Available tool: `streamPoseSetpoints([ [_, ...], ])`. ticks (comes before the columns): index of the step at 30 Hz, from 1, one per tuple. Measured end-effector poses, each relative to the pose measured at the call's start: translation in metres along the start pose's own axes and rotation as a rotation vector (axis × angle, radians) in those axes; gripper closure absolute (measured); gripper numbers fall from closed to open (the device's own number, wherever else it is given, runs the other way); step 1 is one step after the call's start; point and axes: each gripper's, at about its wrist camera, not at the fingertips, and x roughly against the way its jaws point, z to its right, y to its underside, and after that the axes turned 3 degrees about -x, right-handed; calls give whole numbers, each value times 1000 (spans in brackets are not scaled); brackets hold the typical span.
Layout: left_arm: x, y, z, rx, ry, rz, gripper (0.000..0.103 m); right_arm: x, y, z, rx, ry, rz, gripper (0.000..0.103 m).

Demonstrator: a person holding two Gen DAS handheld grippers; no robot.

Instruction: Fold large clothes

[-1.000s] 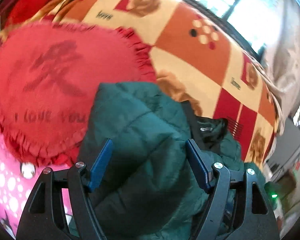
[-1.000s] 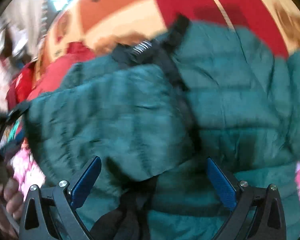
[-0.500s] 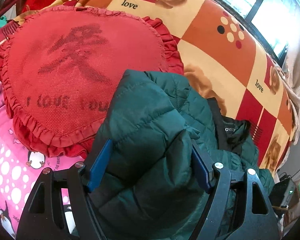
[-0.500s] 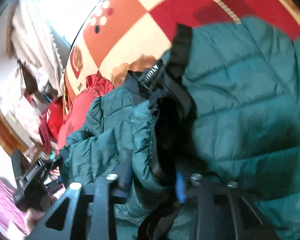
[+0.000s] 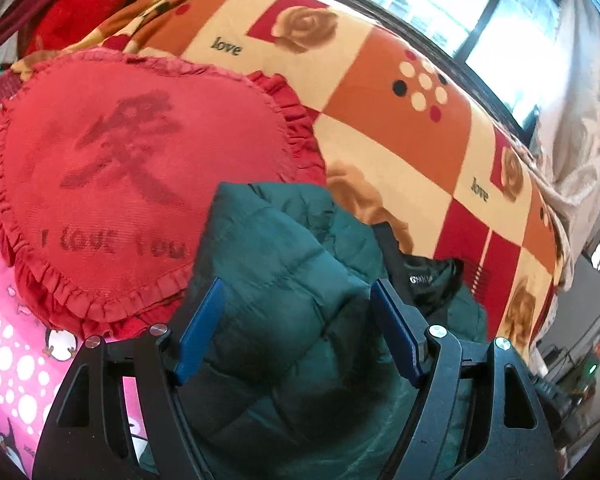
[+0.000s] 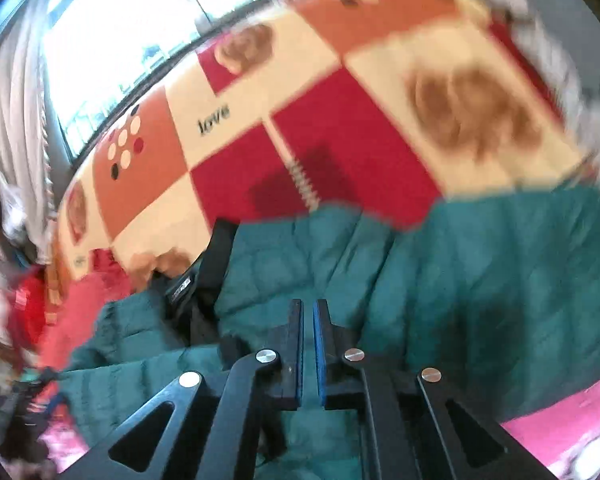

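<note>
Green quilted puffer jacket (image 5: 284,280), bunched on the bed, lying partly on the patchwork rose-print blanket (image 5: 380,128) and just beside the red heart-shaped cushion (image 5: 112,184), with a pink penguin-print sheet (image 5: 8,364) at the near edge. Left gripper (image 5: 296,332): jaws stand wide with a thick roll of padded jacket between the blue pads, which appear to press on its sides, so the roll reads as held. Right gripper (image 6: 308,348): jaws have just been closing and now stand nearly together; the slit between the pads shows no cloth for certain, so this gripper looks closed on nothing above the jacket's spread panel (image 6: 480,280). Handling, as a judgement: the jacket is light, soft and springy, its smooth shell probably slippery; thin pinches are likely to slide off, and compressed padding will tend to spring open. Better holds are stitched edges, such as the hem, the cuffs or the black lining at the collar (image 5: 424,280). No containers are in view.
</note>
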Motion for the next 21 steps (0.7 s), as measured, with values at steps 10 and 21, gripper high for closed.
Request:
streamPoseSetpoints([
  [10, -9, 5, -18, 52, -113, -41, 27, -30, 37, -18, 87, -75, -225, 56],
  [21, -19, 11, -31, 65, -238, -101, 27, -73, 72, -34, 171, -125, -395, 26],
])
